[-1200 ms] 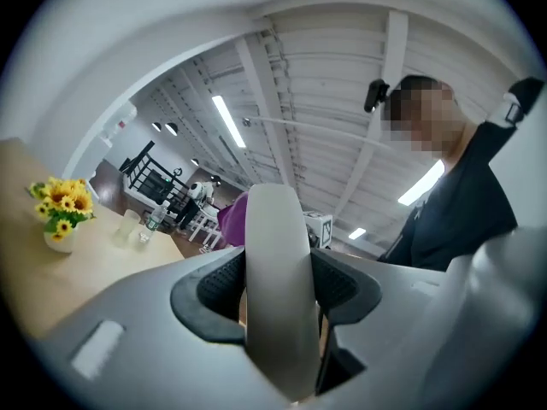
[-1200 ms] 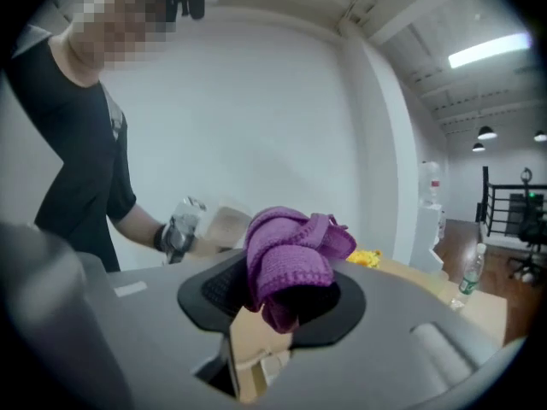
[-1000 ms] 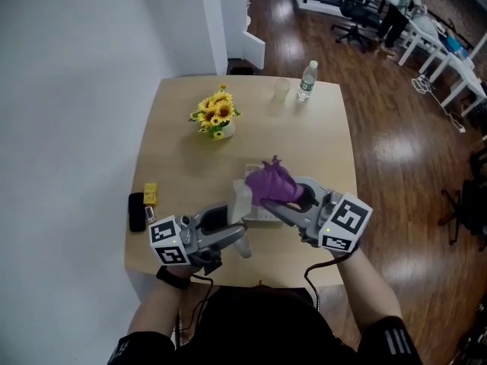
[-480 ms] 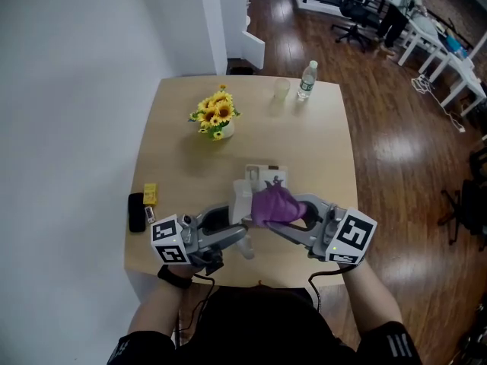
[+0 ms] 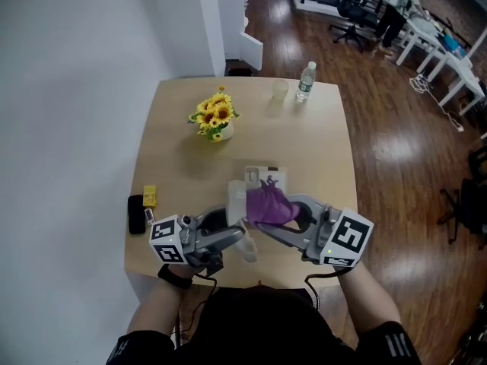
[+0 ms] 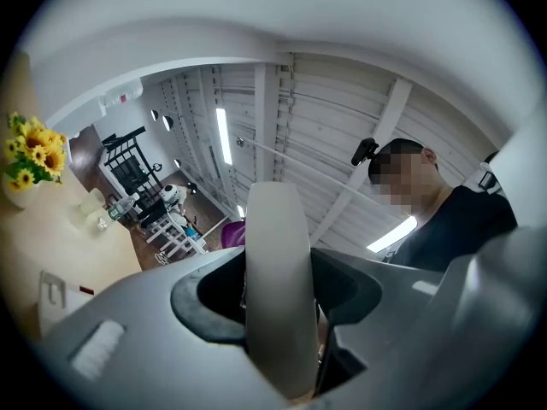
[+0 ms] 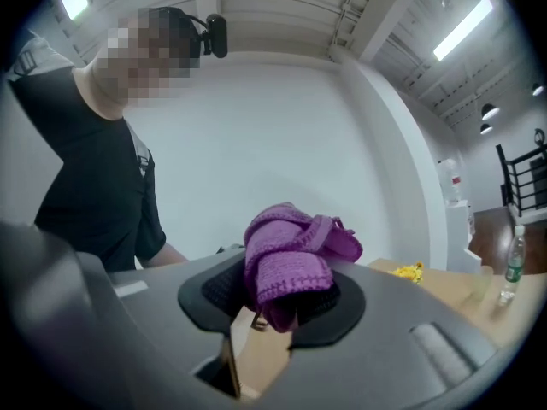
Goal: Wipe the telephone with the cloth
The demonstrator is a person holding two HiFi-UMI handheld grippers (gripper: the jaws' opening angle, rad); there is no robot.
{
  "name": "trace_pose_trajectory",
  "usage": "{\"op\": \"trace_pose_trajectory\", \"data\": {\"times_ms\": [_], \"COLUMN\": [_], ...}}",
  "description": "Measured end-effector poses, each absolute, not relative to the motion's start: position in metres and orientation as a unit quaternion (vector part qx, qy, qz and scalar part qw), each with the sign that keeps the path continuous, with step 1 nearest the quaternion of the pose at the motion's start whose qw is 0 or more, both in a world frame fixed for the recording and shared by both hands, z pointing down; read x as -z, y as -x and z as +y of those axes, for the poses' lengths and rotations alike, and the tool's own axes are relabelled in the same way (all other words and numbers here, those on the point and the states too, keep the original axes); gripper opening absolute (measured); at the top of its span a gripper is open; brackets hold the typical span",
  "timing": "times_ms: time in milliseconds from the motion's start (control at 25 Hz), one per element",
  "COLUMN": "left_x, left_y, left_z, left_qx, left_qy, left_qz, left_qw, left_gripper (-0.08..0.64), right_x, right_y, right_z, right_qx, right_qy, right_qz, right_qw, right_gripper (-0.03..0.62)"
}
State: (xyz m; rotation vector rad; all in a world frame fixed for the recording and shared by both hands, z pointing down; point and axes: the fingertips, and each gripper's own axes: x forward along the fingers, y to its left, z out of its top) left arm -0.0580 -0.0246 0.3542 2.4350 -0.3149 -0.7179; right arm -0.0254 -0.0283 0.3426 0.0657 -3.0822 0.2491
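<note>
The cloth [image 7: 291, 259] has slid back toward the person. The right gripper [image 7: 272, 307] jaws pinch it beside the telephone handset [image 6: 275, 229], which is clamped in the left gripper [image 6: 278, 301] jaws above the tabletop's [image 5: 327, 150] near edge, with open room to the right. One bottle [image 5: 305, 80], one cup [image 5: 281, 90] and one flower bunch [image 5: 213, 116] stand far off.

The cloth [image 5: 268, 204], bunched in the jaws of the right gripper [image 7: 273, 304], is covering most of the telephone [image 5: 259, 176] just beyond them. Between the jaws of the left gripper [image 6: 278, 314], the handset [image 6: 275, 229] is blocking the view ahead, its lower end sinking out of sight.
</note>
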Motion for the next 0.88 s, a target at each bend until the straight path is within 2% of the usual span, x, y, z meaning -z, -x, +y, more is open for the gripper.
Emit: {"op": "trace_pose_trajectory", "data": {"times_ms": [160, 360, 640, 880], "left_x": [-0.359, -0.341, -0.334, -0.343], "left_y": [0.066, 0.070, 0.069, 0.069], "left_z": [-0.038, -0.045, -0.052, -0.051], "left_qx": [0.276, 0.293, 0.299, 0.287], "left_qy": [-0.906, -0.902, -0.902, -0.902], "left_qz": [-0.138, -0.132, -0.128, -0.136], "left_qw": [0.292, 0.288, 0.284, 0.293], "left_gripper": [0.216, 0.215, 0.216, 0.215], "right_x": [-0.364, -0.371, -0.385, -0.402], "right_y": [0.017, 0.021, 0.048, 0.044], "right_z": [-0.021, -0.014, 0.008, 0.022], "right_qx": [-0.058, -0.055, -0.017, -0.019], "right_qy": [-0.030, -0.049, 0.009, 0.029], "right_qz": [-0.996, -0.993, -0.987, -0.984], "right_qw": [0.068, 0.088, 0.157, 0.175], "right_gripper": [0.133, 0.133, 0.133, 0.132]}}
